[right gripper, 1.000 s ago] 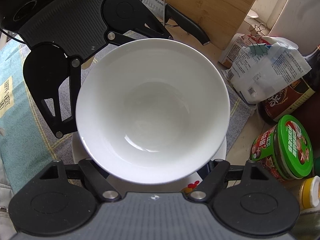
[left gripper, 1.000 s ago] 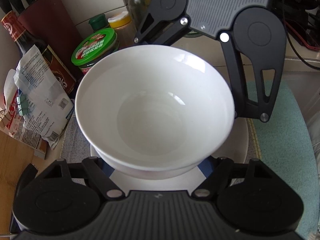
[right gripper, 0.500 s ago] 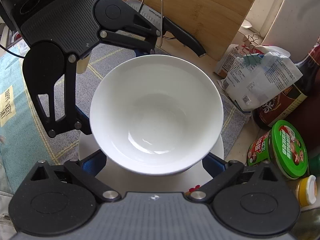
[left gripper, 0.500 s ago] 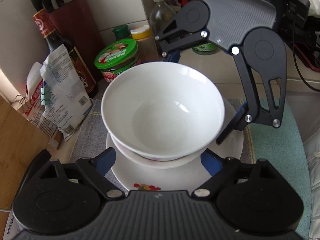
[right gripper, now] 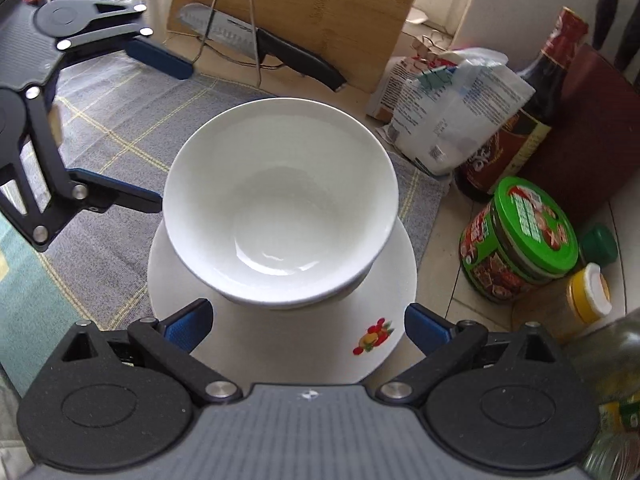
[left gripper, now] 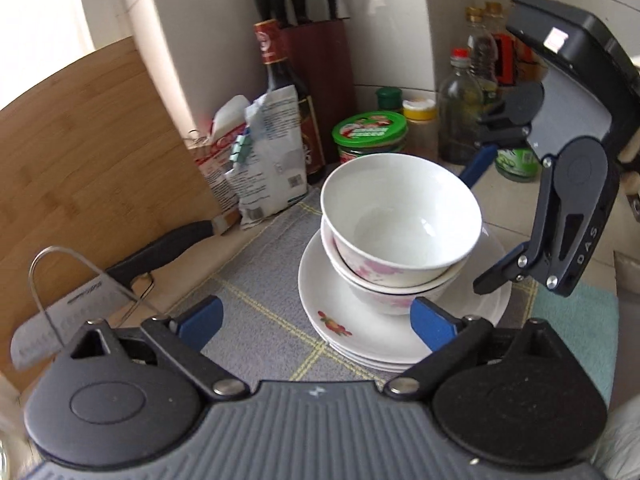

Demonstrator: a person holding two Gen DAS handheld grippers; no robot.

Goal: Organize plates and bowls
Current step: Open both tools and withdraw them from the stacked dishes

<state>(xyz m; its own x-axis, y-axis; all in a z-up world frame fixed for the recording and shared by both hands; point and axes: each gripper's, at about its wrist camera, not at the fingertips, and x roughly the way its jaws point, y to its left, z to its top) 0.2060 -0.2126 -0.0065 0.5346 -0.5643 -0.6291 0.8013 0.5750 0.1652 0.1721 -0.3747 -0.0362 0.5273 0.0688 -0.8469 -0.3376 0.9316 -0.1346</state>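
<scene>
Left gripper (left gripper: 316,320) jaws are opening, empty; right gripper (right gripper: 308,320) stands wide, empty. Both flank the round white porcelain bowl (right gripper: 280,208), nested in another bowl atop stacked white plates (right gripper: 272,344), apparently to save space.

Counter (left gripper: 500,200) w/ grey cloth (left gripper: 256,280) (plates (left gripper: 360,336) atop).

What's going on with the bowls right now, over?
Left claw opening, nothing in it. Right claw open, empty. Top bowl nested in second bowl on plate stack. Nothing in the way.
</scene>
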